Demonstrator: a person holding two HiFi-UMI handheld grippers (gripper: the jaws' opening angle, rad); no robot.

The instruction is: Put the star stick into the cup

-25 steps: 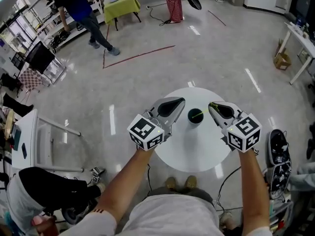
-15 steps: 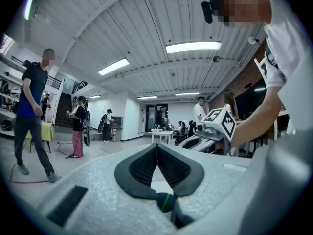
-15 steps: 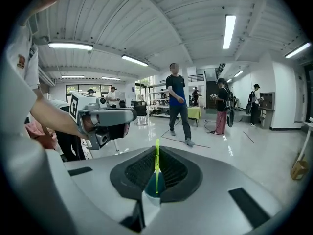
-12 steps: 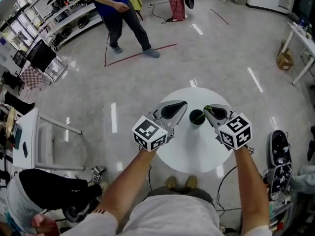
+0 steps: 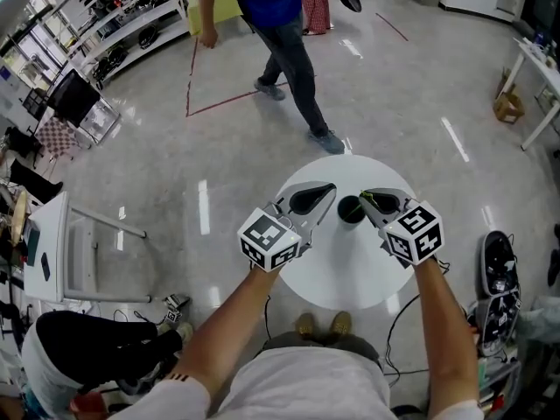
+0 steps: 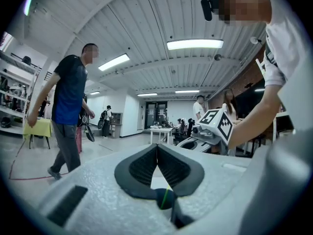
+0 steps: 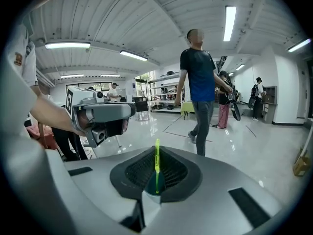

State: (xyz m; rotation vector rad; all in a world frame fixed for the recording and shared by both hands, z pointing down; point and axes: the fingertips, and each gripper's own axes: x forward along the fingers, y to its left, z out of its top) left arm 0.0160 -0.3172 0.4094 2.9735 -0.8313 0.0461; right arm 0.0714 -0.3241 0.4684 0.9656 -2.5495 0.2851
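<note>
Left gripper (image 5: 330,191): jaws closed tip to tip, nothing clamped. It sits just left of the cup and doesn't look like it's touching it, so it isn't bracing anything.

Cup (image 5: 351,209): dark, small, upright on the round white table (image 5: 341,269), between the two grippers. It's probably light and would tip easily.

Star stick (image 7: 157,163): thin, bright green, pinched upright in the right gripper (image 5: 363,198), whose jaws are nearly together on it. In the right gripper view its lower end overlaps the cup mouth. I can't tell whether it's inside yet or just above the rim. The star end isn't visible.

Risks:
- If the stick's tip lands on the rim or the outer wall, the cup slides or tips, since nothing is holding it.
- The grip is narrow on a thin stick, so any side load at the rim could make it pivot in the pads and come out angled.
- If it's let go too high or off vertical, the stick could bounce out or lever the cup over.
- The right gripper's tip is close to the rim and could nudge the cup on the way down.
- A passer-by (image 5: 284,24) is walking close to the table's far edge, so a bump is possible.
</note>
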